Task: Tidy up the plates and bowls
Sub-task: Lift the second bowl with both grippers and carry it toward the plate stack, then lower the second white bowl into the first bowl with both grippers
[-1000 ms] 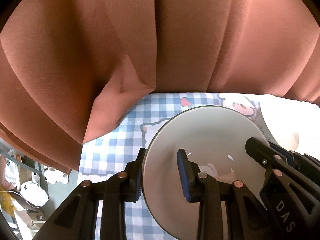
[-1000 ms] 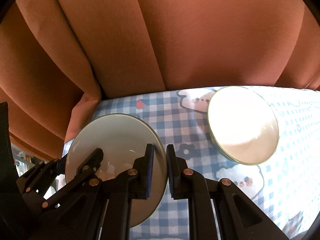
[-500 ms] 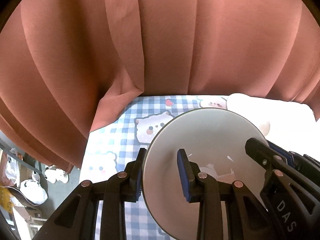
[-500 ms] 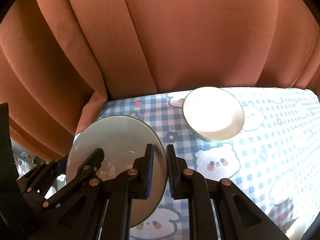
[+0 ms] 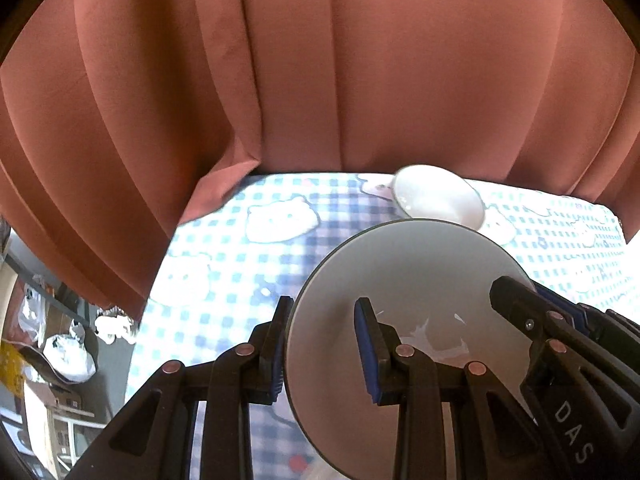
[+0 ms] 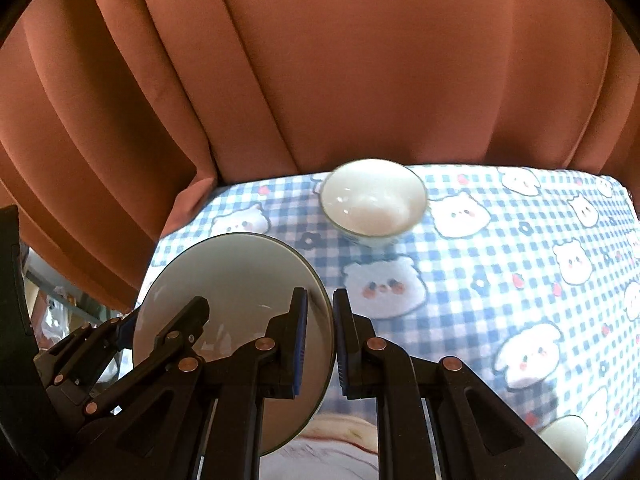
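Since earlier: we have carried the plate (image 5: 408,292) back from the curtain (image 5: 320,80); bowl (image 6: 374,202) now farther | left gripper (image 5: 324,344) and right gripper (image 6: 320,340) jaws clamp opposite rims above the desk (image 6: 520,248) | keep it level, move both together.

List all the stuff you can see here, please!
plate: one, pale grey-white, held up over the table by both grippers at opposite rims
bowl: one, white, on the cloth near the curtain
tablecloth: one, blue and white checks with bear faces, covering the table
curtain: one, rust brown, hanging behind the table
white round thing: one, at the table's near right edge, too cut off to name
clutter: several bits, mixed colours, on the floor to the left, blurred
left gripper: black, shut on the plate
right gripper: black, shut on the plate
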A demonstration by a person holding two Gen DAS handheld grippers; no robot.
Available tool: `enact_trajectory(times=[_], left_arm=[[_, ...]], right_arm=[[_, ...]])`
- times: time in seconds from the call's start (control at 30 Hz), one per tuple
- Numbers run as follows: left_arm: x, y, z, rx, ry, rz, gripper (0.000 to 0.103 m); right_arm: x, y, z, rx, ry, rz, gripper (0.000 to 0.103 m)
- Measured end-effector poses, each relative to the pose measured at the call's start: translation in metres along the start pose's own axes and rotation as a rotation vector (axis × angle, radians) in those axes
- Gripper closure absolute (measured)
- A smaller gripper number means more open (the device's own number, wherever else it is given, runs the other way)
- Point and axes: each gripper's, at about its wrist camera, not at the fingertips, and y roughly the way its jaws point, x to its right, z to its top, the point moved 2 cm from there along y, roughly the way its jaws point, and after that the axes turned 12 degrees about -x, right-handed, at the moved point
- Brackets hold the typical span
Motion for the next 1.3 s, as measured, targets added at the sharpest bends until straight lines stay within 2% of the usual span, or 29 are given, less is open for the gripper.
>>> enact_trajectory(times=[0.2, 0.6, 1.0, 1.3], left_arm=[[0.036, -0.019, -0.016, 0.010, 0.003, 0.011, 0.073], [0.103, -0.043, -0.054, 0.045, 0.004, 0.003, 0.073], [0.162, -0.052, -0.095, 0.037, 0.033, -0.037, 0.073], [0.192, -0.044, -0.120, -0.011, 0.057, -0.053, 0.073]], right_arm=[[0.037, -0.032, -0.023, 0.004, -0.021, 0.002, 0.087], [0.102, -0.086, -0.048, 0.040, -0.043, 0.007, 0.087], [0.159, -0.112, -0.082, 0.048, -0.031, -0.011, 0.087], [0.192, -0.111, -0.108, 0.010, -0.023, -0.023, 0.087]])
